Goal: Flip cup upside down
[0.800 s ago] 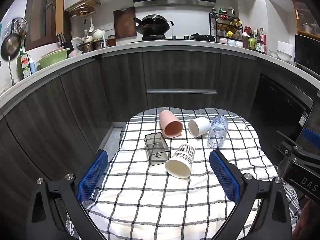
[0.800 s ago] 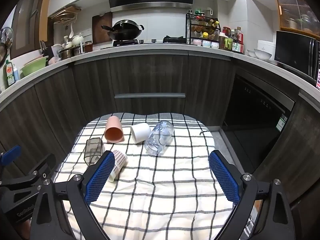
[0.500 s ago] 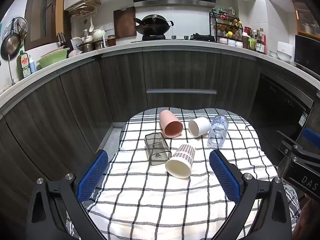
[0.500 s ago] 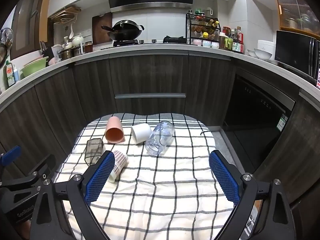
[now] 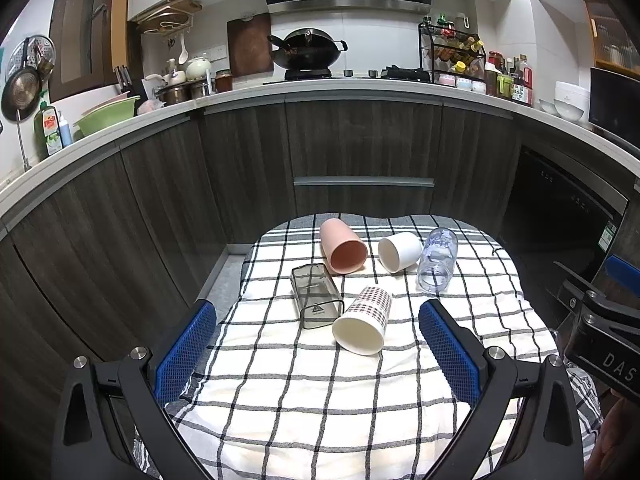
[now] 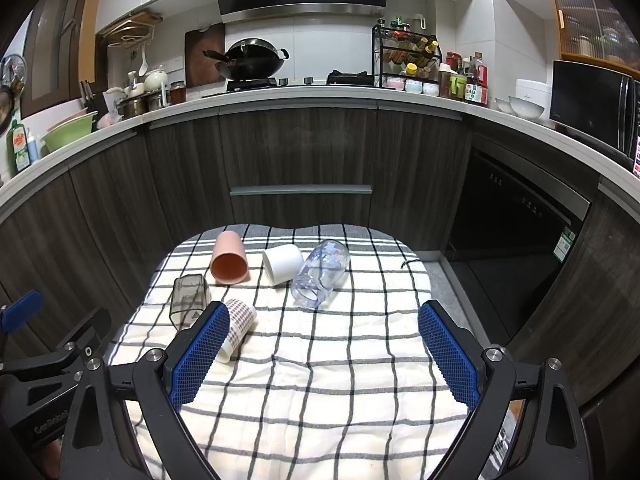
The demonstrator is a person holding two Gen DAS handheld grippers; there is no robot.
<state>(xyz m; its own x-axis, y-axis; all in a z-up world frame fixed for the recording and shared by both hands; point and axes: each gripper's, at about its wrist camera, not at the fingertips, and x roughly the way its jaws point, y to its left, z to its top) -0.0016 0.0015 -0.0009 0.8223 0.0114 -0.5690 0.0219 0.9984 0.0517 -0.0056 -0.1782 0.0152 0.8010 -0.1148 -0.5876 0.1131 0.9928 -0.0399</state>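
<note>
Both claws, the left claw (image 5: pixel 318 344) and the right claw (image 6: pixel 322 350), hover spread wide and hold nothing above a checked cloth (image 5: pixel 320 400) on the tabletop. Five cups lie on their sides, the patterned cup (image 5: pixel 362 326) nearest, beside a smoky square cup (image 5: pixel 316 300).

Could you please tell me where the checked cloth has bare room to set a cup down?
The near half of the checked cloth, between the gripper fingers, is bare, as is the right side beyond the clear cup. The far left is crowded: pink cup, white cup, smoky square cup, dotted cup.
</note>
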